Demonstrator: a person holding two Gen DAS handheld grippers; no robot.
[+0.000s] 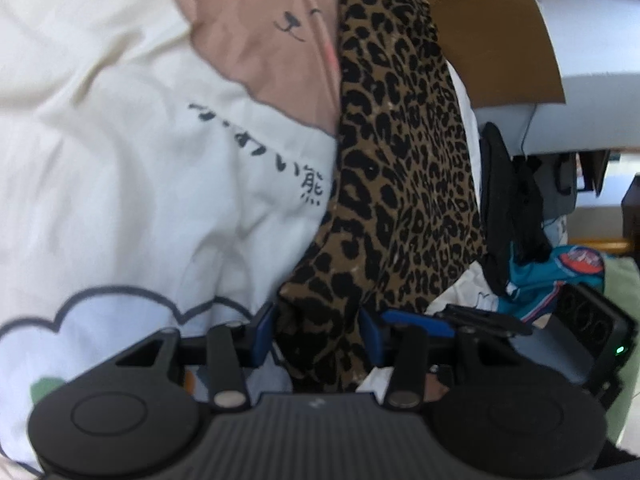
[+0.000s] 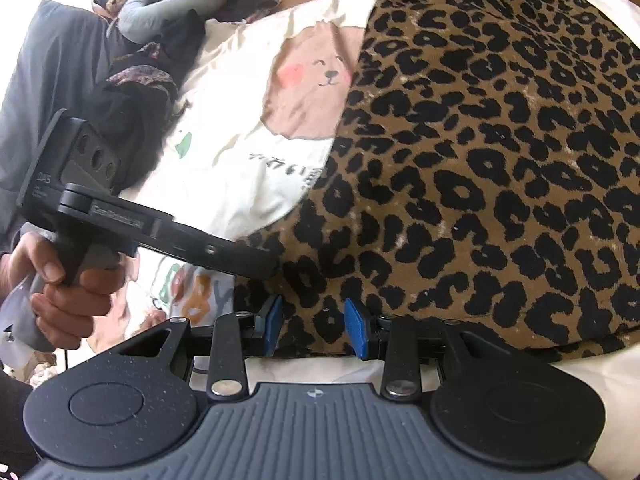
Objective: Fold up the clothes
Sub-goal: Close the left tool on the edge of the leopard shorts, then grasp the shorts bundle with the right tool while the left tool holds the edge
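The leopard-print garment (image 2: pixel 480 152) is the landmark here: it lies draped over a cream bedcover with a bear print (image 1: pixel 140 152), its long axis running away from both cameras toward a cardboard box (image 1: pixel 500 40) at the far end. Both grippers hold its near hem. The left gripper (image 1: pixel 320 340) has a bunched fold of the leopard cloth pinched between its blue pads, and in the left wrist view the cloth runs from there as a narrow, gathered band up and away. The right gripper (image 2: pixel 314 328) pinches the same hem just beside it, its blue pads pressing on the edge of the cloth, which fans out wide to the right of that grip. In the right wrist view a person's hand (image 2: pixel 68 284) grips the handle of the left gripper to the left of the garment, so the two grips sit close together on the hem, the left one on the narrower, gathered side. I judge that the coming move turns on drawing the hem along that long axis, toward the far end of the garment. Left of the garment, beyond the bear print, dark clothes (image 2: pixel 136 92) lie heaped; to its right a teal garment (image 1: pixel 560 280) lies among other items, in a cluttered room.
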